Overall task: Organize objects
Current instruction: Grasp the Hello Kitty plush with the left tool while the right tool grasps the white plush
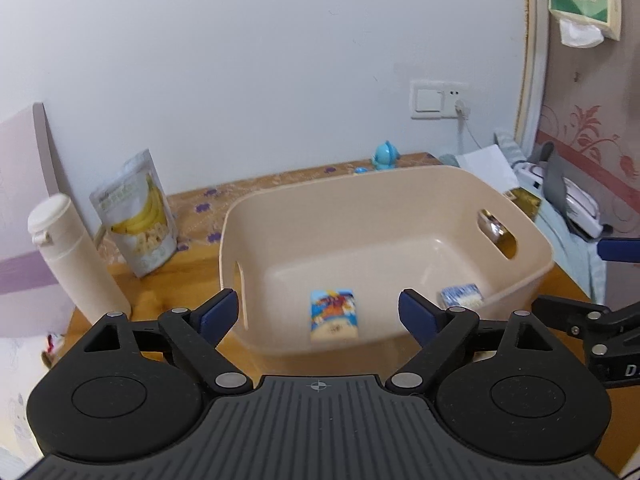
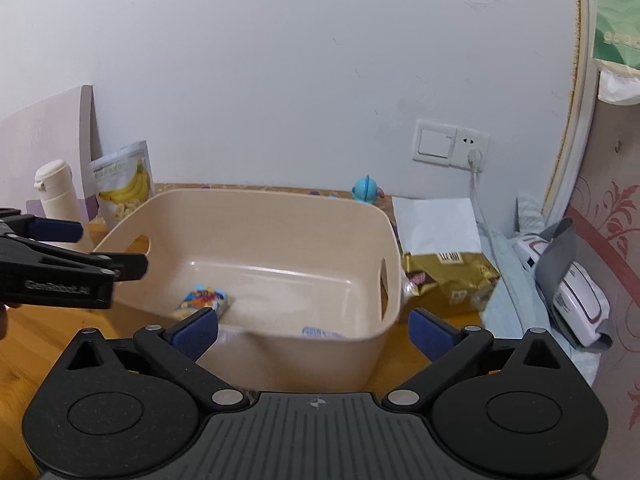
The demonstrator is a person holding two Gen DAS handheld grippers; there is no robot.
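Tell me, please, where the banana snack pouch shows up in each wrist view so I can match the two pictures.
Left wrist: the banana snack pouch stands at left, beside the white bottle, left of the beige bin.
Right wrist: the pouch stands far left at the wall, behind the bin's left corner.
Shared landmark: the blue toy behind the bin.

Wooden table (image 1: 160,280) w/ a patterned mat (image 1: 248,196) along the back by the wall. On it: beige plastic bin (image 1: 384,184) at centre; cream bottle (image 1: 76,260) upright at left w/ a banana-chip pouch (image 1: 136,216) standing just beside it; small blue toy (image 1: 386,156) behind the bin near the wall. Right of the bin lie a white sheet (image 2: 436,224) and a gold snack bag (image 2: 448,276), the bag just beside the bin's right wall.
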